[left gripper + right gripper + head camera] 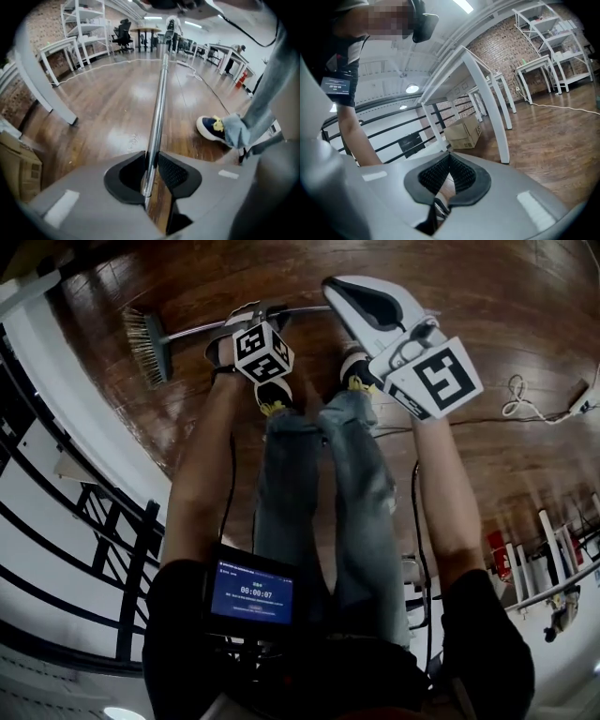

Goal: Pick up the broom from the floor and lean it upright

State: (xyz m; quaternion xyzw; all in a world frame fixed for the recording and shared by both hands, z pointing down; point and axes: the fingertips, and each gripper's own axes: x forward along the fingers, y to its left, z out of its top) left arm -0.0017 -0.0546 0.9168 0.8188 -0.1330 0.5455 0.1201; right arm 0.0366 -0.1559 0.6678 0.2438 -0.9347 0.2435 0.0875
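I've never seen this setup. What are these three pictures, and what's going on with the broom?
No robot here: a person holds a hand-held gripper in each hand. The head view looks down from a head camera at their legs and the wooden floor; the other two views ride on the hand-held grippers. A broom lies on the floor. The left hand-held gripper is closed on its metal handle. The right hand-held gripper is shut and empty.

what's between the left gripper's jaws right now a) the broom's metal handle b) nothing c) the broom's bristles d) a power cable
A: in the left gripper view, the left gripper has its pads closed against the silver broom handle, which passes straight between them.
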